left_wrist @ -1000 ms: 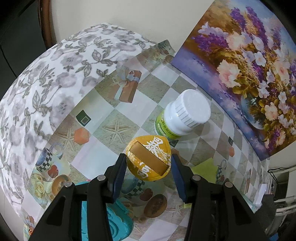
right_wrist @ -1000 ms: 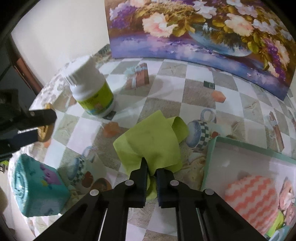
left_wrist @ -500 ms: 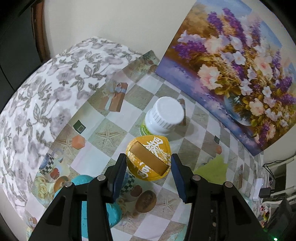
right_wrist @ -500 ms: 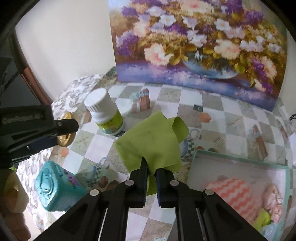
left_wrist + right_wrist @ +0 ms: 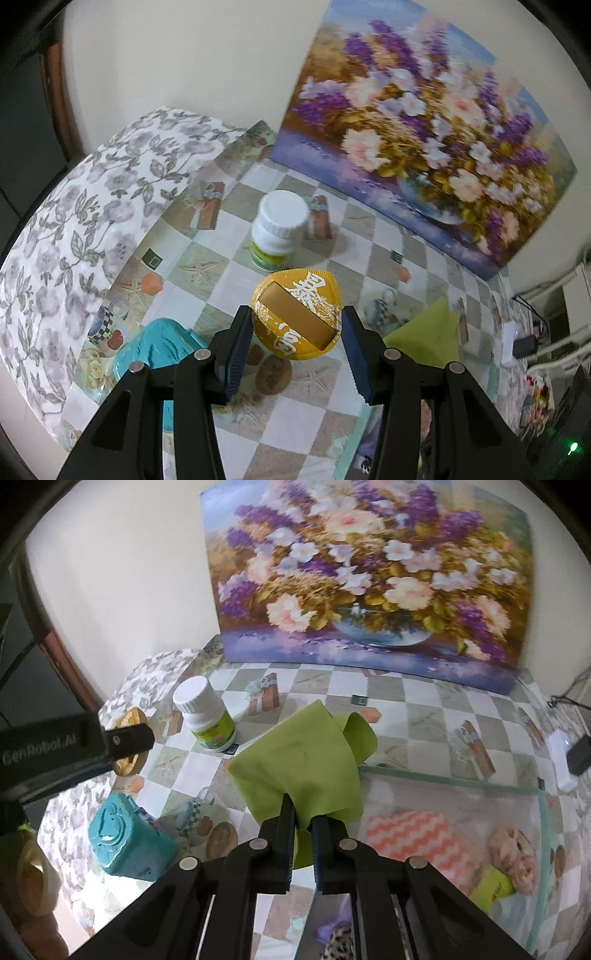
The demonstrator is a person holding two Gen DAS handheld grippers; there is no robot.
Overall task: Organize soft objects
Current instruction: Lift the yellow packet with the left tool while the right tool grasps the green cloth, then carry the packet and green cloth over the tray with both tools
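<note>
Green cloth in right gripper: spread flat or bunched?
Bunched. The green cloth is pinched at one edge between the right gripper fingers, lifted off the table, one corner curling over.

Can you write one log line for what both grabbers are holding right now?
left gripper: holds gold pouch, lifted | right gripper: pinches green cloth, lifted | tray: beside cloth

Your left gripper (image 5: pixel 296 325) is raised above the table, jaws set wide and clamped on a gold pouch (image 5: pixel 295 314). Your right gripper (image 5: pixel 303 814) is raised too, jaws nearly together, pinching a green cloth (image 5: pixel 303 760).
</note>
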